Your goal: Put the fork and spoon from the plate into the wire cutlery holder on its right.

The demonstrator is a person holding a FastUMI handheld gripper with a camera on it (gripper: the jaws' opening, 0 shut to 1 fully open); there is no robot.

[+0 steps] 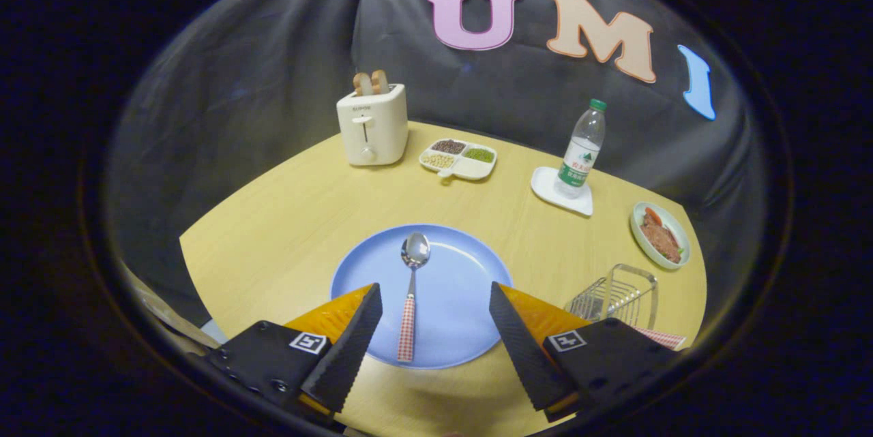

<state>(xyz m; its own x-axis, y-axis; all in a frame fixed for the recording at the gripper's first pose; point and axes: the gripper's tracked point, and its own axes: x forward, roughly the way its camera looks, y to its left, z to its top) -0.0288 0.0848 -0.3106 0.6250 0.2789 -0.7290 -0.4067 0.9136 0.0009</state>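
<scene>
The spoon (411,287) lies on the blue plate (457,300) between the released gripper (434,297) fingers; the wire holder (614,297) stands beside the plate.

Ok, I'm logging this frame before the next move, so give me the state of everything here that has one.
gripper: open, fingers either side of the spoon's handle, not touching it
spoon: lying flat on the plate, bowl pointing away
blue plate: holds the spoon
wire cutlery holder: upright, contents partly hidden
toaster: two slices sticking up
water bottle: upright, capped, on a white coaster
divided dish: compartments filled
small plate: holds food
</scene>
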